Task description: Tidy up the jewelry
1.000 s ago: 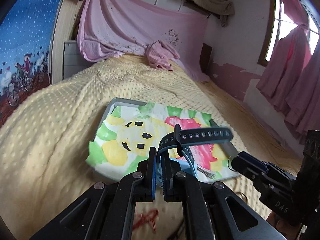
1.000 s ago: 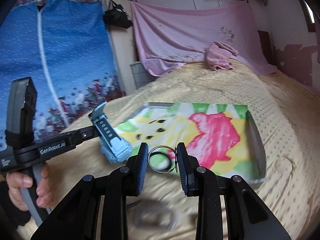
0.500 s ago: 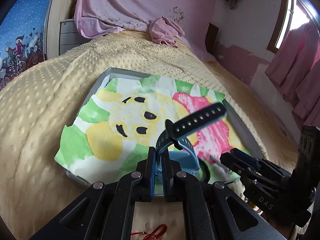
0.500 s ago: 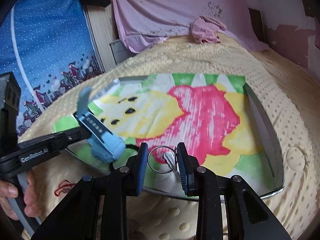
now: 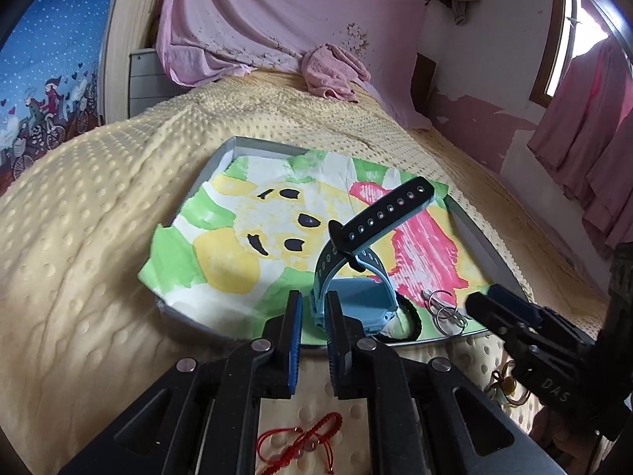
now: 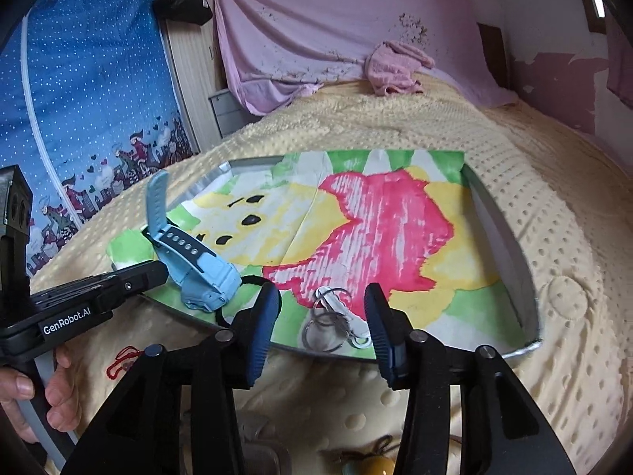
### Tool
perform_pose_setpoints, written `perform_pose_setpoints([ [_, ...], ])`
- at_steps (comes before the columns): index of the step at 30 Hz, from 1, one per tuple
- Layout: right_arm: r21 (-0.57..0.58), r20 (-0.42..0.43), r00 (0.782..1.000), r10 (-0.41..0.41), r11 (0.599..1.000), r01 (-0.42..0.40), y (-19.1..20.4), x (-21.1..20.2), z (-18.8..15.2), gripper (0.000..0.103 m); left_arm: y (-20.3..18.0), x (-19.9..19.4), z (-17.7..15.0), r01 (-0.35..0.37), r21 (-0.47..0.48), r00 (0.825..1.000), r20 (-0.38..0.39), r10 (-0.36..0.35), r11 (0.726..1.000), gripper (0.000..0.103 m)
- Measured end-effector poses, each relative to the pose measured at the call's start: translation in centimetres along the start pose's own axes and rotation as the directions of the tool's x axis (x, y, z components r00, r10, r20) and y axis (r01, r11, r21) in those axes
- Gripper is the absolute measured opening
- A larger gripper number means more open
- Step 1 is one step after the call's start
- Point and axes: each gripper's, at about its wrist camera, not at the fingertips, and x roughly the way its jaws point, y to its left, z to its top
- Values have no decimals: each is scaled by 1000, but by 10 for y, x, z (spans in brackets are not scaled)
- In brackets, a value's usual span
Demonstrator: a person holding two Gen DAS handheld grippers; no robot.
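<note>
Nearest my left camera, a red braided cord bracelet lay on the yellow dotted blanket. Just beyond it, my left gripper had its jaws nearly together around the strap of the light-blue plastic wristwatch; they had just been easing apart, and I could not tell whether the pads pressed on it. The watch body sat on the near edge of the grey metal tray. My right gripper stood with jaws apart, just opened, and the silver wire rings lay loose on the tray's painted paper lining between them. A crumpled pink cloth lay farthest off.
</note>
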Motion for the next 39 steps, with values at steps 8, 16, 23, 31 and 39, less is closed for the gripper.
perform_pose_setpoints([
  [8,29,108,994,-36,999,33,-8,-36,2,63,5,-29,-7,-2,-39,995,103,6,999,61],
  [16,-17,234,968,-87,995,94,-2,-82,0,94,9,-63,-20,-45,-27,977,208,50,999,93],
  [23,-28,288,954,-78,996,90,6,-127,-17,97,7,-101,-42,-71,-15,949,307,72,997,103],
  [31,-10,328,940,-92,995,101,15,-180,-55,102,-6,-140,-79,-92,49,926,372,68,995,103],
  [39,28,301,947,-111,994,107,11,-210,-90,102,-14,-167,-113,-75,81,922,386,38,994,103],
])
